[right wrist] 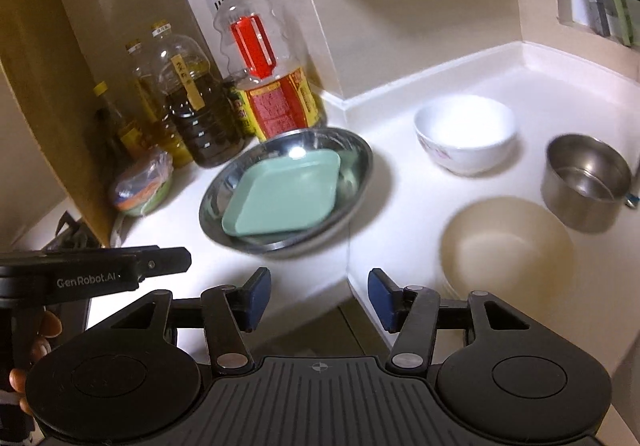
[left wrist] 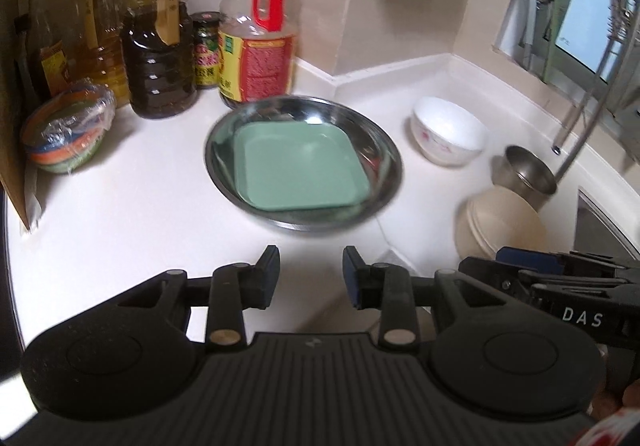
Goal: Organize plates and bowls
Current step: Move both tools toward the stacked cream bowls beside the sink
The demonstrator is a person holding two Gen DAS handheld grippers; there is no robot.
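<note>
- Left hand-held gripper (left wrist: 310, 276) and right hand-held gripper (right wrist: 316, 300): both released, grasping nothing.
- Green square plate (left wrist: 298, 168) lies inside the steel dish (left wrist: 384, 150) on the white tabletop (left wrist: 140, 206).
- White bowl (left wrist: 448, 134), beige bowl (left wrist: 500, 222) and steel cup (left wrist: 526, 172) stand nearby.

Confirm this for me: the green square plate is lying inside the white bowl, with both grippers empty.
Not quite. The green square plate lies inside the steel dish, not the white bowl, which stands apart to its right with nothing visible in it. The left wrist view shows this. The left gripper and right gripper are indeed empty.
</note>
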